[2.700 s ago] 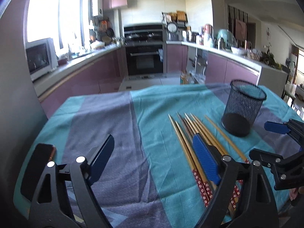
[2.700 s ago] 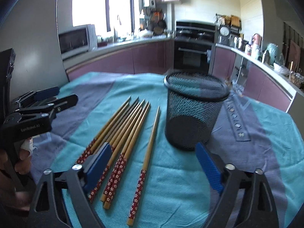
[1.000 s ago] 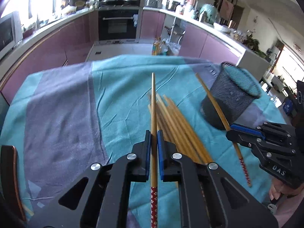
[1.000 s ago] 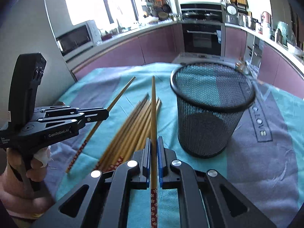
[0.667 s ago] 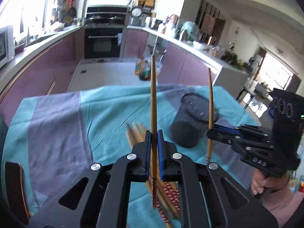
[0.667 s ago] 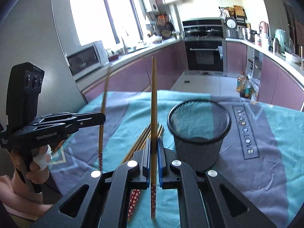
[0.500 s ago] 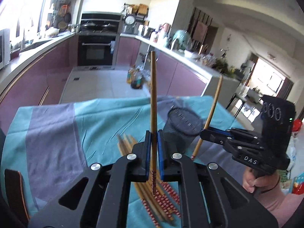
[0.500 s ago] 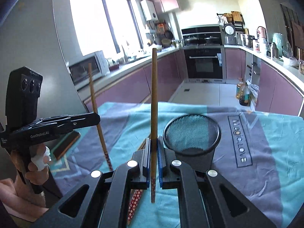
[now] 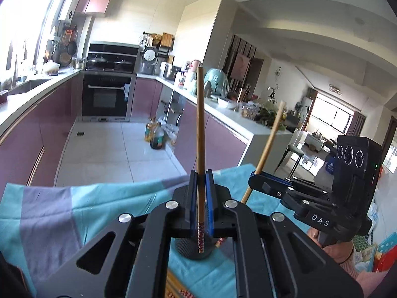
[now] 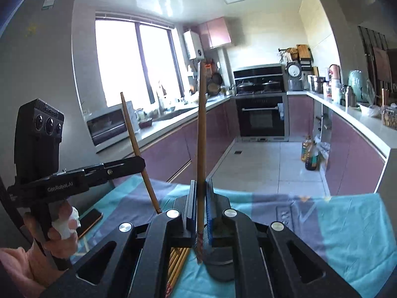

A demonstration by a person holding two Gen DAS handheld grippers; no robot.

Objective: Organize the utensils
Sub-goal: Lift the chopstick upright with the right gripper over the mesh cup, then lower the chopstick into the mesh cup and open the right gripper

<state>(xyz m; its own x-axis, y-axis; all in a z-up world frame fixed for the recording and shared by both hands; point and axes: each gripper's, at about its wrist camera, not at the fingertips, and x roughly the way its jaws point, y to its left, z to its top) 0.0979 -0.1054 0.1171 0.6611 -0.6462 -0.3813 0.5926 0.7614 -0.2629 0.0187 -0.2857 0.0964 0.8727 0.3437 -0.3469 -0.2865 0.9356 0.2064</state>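
While 2 grippers each clamp 1 chopstick (image 9: pixel 200 134), 1 mesh cup (image 10: pixel 220 268) waits.

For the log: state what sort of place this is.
Most likely a home kitchen: a built-in oven under a stove with pots, purple cabinets beneath a long counter, and a microwave by the window.

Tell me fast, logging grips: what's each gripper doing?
Left gripper: shut on a chopstick.
Right gripper: shut on another chopstick.
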